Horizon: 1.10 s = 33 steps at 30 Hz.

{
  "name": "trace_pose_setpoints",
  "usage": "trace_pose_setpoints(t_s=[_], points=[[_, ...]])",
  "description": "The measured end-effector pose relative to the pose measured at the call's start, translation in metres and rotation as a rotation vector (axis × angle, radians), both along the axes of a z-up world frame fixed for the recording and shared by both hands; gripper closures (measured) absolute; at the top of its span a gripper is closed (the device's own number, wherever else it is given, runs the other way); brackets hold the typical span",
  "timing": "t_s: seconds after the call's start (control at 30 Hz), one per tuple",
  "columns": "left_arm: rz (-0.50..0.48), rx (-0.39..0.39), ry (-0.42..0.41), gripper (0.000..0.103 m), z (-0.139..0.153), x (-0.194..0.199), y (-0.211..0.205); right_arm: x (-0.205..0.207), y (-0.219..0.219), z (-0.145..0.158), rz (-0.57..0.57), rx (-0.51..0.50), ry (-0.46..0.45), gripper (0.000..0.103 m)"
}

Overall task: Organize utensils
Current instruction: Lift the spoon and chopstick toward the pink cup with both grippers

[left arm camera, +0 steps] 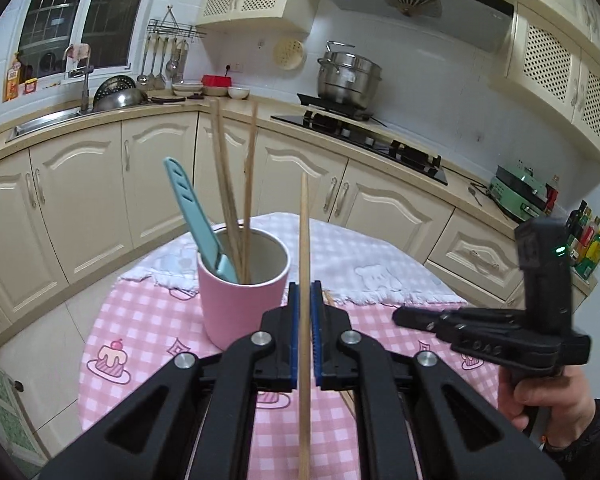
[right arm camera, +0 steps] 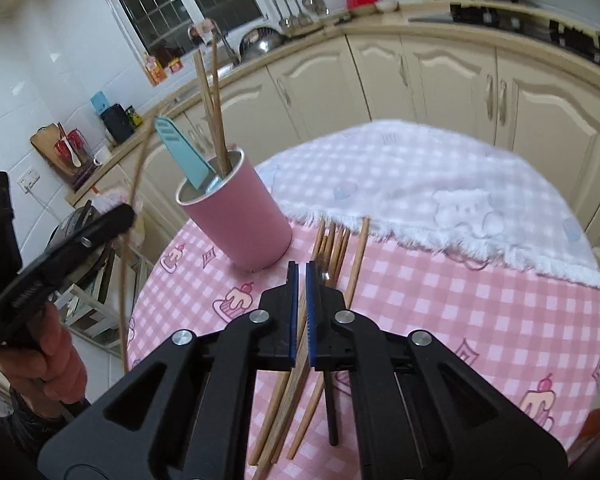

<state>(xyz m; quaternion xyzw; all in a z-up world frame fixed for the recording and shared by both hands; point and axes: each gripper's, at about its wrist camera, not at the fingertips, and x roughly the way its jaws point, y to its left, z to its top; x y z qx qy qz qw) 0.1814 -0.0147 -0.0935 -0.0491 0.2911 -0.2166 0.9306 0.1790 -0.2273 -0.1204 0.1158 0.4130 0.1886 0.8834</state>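
Ahead and left of the left gripper [left arm camera: 305,300] stands the pink cup [left arm camera: 242,304], already holding chopsticks and a blue utensil [left arm camera: 196,216]. Its jaws are clamped on one chopstick [left arm camera: 304,240] held upright; a tilted descent could knock the cup or miss its rim. The right gripper [right arm camera: 302,280] is closed above the loose chopsticks [right arm camera: 336,248] beneath it; whether it grips one cannot be told.
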Motion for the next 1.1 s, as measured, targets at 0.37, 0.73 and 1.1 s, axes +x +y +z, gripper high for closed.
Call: trace_pose_setpoints(t_s=[0.37, 0.73, 1.1], points=[[-0.012, 0.015, 0.033, 0.098, -0.015, -0.001, 0.004, 0.024, 0.016, -0.046, 0.061, -0.227, 0.177, 0.098], [-0.021, 0.014, 0.052, 0.098, -0.021, -0.002, 0.004, 0.028, 0.025, -0.05, 0.113, -0.292, 0.191, 0.071], [-0.017, 0.01, 0.059, 0.098, -0.023, -0.001, 0.004, 0.039, 0.034, -0.055, 0.131, -0.302, 0.214, 0.091]])
